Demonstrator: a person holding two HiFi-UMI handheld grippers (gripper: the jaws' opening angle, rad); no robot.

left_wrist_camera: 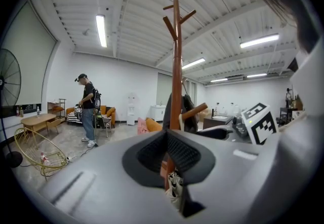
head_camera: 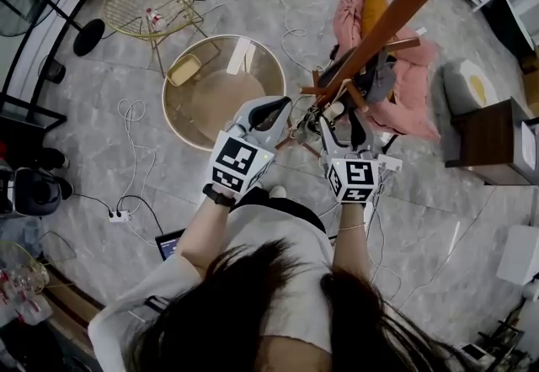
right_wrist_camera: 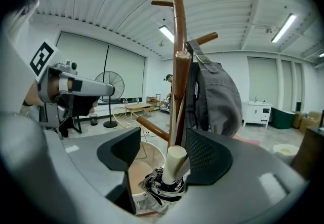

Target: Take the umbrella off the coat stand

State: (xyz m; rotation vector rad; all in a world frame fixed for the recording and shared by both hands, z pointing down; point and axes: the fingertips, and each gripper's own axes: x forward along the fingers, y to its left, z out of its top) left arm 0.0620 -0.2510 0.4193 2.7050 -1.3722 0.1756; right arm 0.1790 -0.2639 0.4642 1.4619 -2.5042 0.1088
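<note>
In the head view, the tall brown wooden coat stand (head_camera: 404, 0) leans across the upper right of the picture, and both grippers are held up against its lower part. The left gripper (head_camera: 271, 112) is just left of the pole and the right gripper (head_camera: 341, 122) sits right at it, under the pegs. A dark grey fabric bag (head_camera: 383, 80) hangs on the stand just beyond the right gripper. A pink cushioned chair (head_camera: 404, 109) stands behind the stand, and a round glass table with a gold rim (head_camera: 181, 109) lies to the stand's left, beyond the left gripper.

In the left gripper view, the two dark ribbed pads are closed on each other with only a thin slit below them, and nothing is held there. The stand's pole rises straight behind the pads. Through the slit, a bit of the folded black-and-white patterned umbrella (left_wrist_camera: 174, 187) shows low on the stand. A person in a black cap (left_wrist_camera: 88, 111) stands well away to the stand's left.

In the right gripper view, the jaws are spread wide. The umbrella's cream cylindrical handle (right_wrist_camera: 174, 163) stands between them, leaning against the right-hand pad and apart from the other. The bunched canopy sits just below, close beside the pole, with the grey bag hanging above it.
</note>
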